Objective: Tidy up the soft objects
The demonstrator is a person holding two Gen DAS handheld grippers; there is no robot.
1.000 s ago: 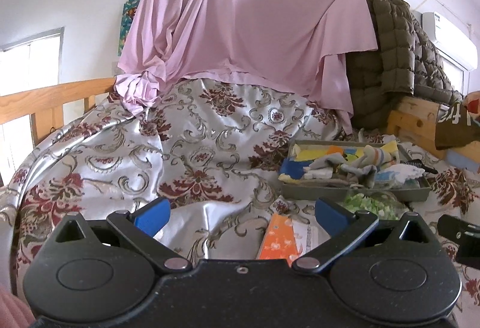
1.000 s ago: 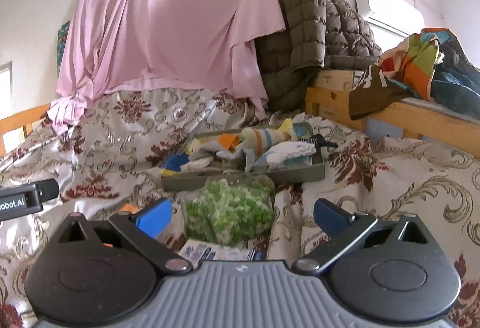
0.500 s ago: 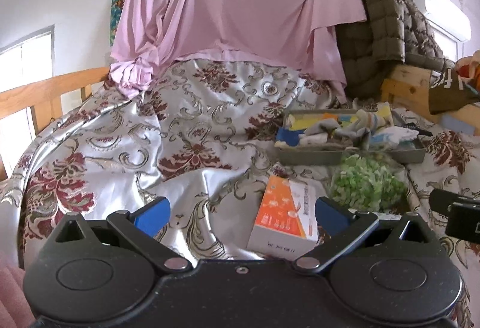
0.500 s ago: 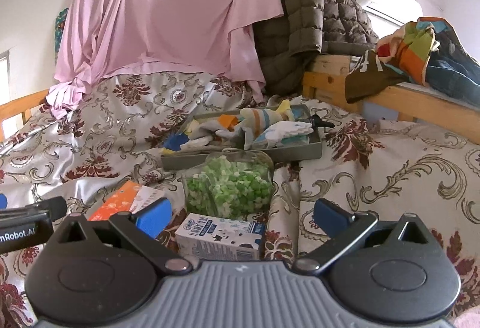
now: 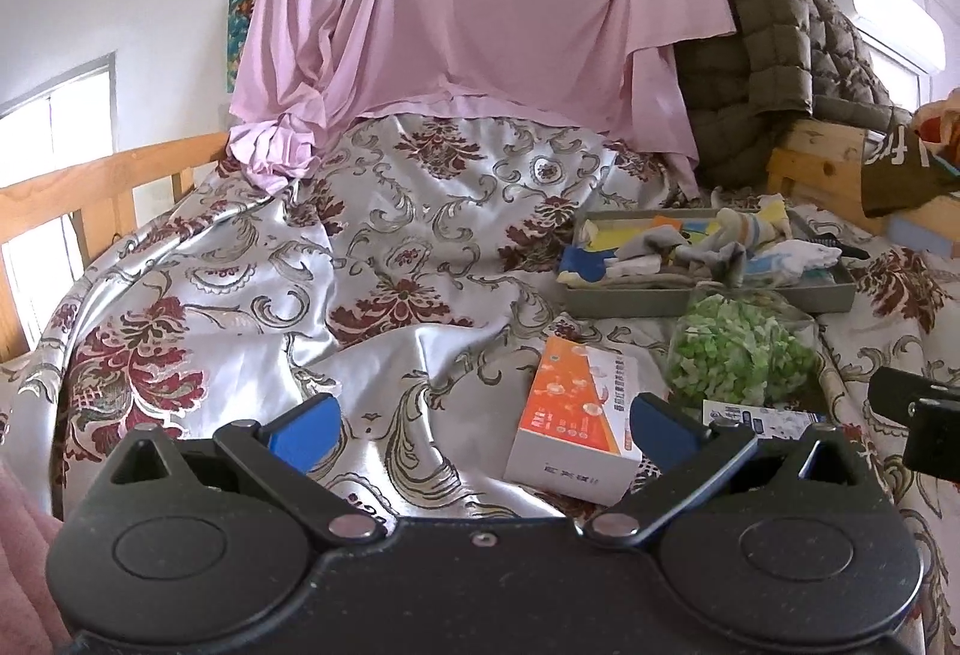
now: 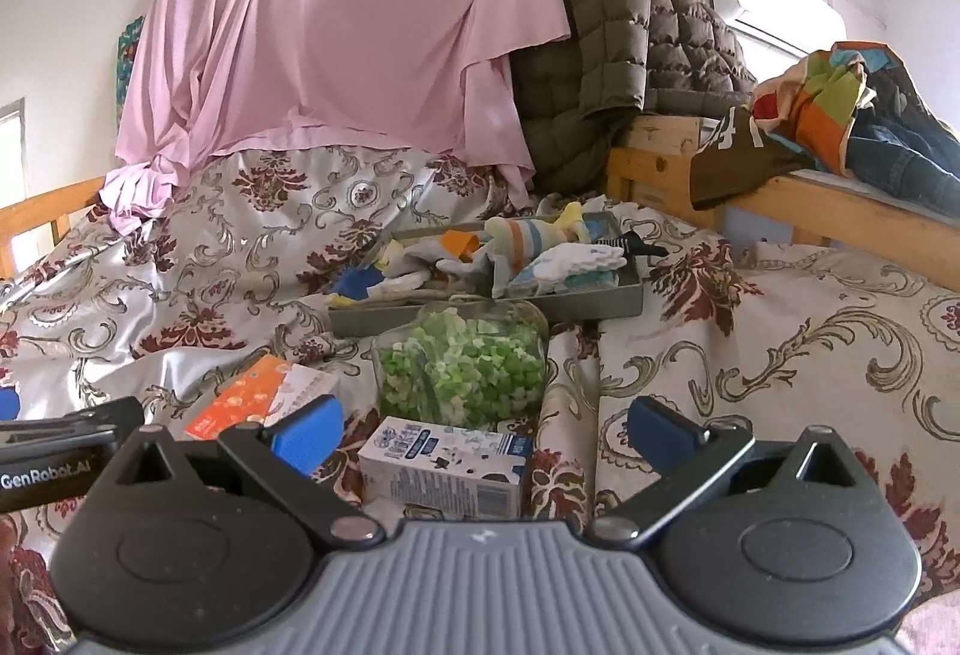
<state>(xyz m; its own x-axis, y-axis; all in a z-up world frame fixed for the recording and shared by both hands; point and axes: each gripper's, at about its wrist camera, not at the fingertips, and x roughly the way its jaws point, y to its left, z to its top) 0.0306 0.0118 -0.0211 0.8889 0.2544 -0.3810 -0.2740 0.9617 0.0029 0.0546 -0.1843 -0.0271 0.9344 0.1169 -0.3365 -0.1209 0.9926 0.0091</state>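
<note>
Left gripper point(image 5: 483, 424): we held its blue fingers spread wide, gripping nothing, low over the floral satin bedspread point(image 5: 252, 295).
Orange box point(image 5: 576, 418): we saw it lying flat on the bedspread, just inside the left gripper's right finger.
Bag of green pieces point(image 6: 462, 364): it sat between the orange box and the tray, touching the tray's near wall.
White carton point(image 6: 444, 466): it lay on its side in front of the bag, between the fingers of our right gripper.
Soft objects point(image 6: 510, 253): the socks and small cloths were heaped in the grey tray point(image 6: 492, 313), behind the bag.
Right gripper point(image 6: 483, 427): we kept it spread open too, empty, over the carton.
Far right: clothes were piled on a wooden bed frame point(image 6: 840, 211).
</note>
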